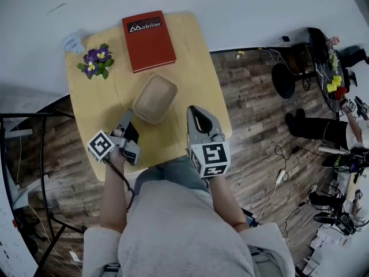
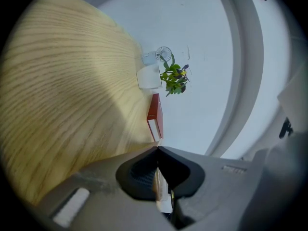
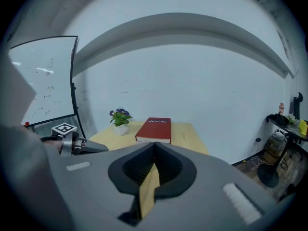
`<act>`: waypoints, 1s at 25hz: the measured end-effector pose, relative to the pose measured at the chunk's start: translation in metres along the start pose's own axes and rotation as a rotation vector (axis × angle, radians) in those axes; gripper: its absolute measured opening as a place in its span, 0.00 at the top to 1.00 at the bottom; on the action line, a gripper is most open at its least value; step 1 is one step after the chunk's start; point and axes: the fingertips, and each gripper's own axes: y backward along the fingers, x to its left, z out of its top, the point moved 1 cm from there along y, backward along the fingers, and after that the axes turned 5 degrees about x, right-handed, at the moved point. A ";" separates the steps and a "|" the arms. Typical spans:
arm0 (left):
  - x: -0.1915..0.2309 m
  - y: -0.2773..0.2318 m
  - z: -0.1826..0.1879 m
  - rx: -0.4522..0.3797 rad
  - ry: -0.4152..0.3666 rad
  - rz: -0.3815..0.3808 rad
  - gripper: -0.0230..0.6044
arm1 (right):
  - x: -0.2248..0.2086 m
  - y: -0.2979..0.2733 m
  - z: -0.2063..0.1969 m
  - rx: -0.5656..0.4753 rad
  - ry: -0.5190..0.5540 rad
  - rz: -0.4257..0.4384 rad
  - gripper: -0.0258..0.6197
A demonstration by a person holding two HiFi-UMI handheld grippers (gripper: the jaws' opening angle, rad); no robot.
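My left gripper (image 1: 127,115) hovers over the front left of the small wooden table (image 1: 190,51), shut with nothing in it; its tips sit just left of a beige oval bowl (image 1: 154,98). The right gripper (image 1: 193,109) is just right of that bowl, also shut and empty. In the left gripper view the jaws (image 2: 158,149) meet at the tip, with a red book (image 2: 155,117) and a potted purple flower (image 2: 174,78) beyond them. The right gripper view shows closed jaws (image 3: 154,144), the red book (image 3: 155,130), the flower (image 3: 120,117) and the left gripper (image 3: 72,142).
A red book (image 1: 148,40) lies at the table's far edge and the flower (image 1: 96,62) at the far left, beside a small pale blue fan (image 1: 72,42). A whiteboard stand (image 1: 34,172) is at left. Cables, a round black table (image 1: 326,68) and another person's legs (image 1: 314,127) are at right.
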 end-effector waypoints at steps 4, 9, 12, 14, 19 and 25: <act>-0.001 0.000 0.000 -0.004 -0.009 -0.012 0.97 | -0.001 -0.001 0.000 0.000 0.002 0.001 0.96; -0.002 0.002 0.007 -0.011 -0.034 -0.006 0.91 | 0.001 -0.003 0.000 0.004 0.001 0.003 0.96; 0.003 0.003 0.007 -0.009 -0.025 0.003 0.91 | 0.002 -0.005 0.001 0.005 0.004 0.006 0.96; 0.004 0.002 0.006 -0.004 -0.021 0.006 0.91 | 0.002 -0.006 0.001 0.007 0.006 0.006 0.96; 0.006 -0.004 0.005 0.001 0.000 -0.005 0.85 | 0.001 -0.010 0.001 0.014 0.010 0.003 0.96; 0.012 -0.003 0.007 -0.004 0.020 0.004 0.84 | 0.001 -0.013 0.001 0.020 0.012 0.002 0.96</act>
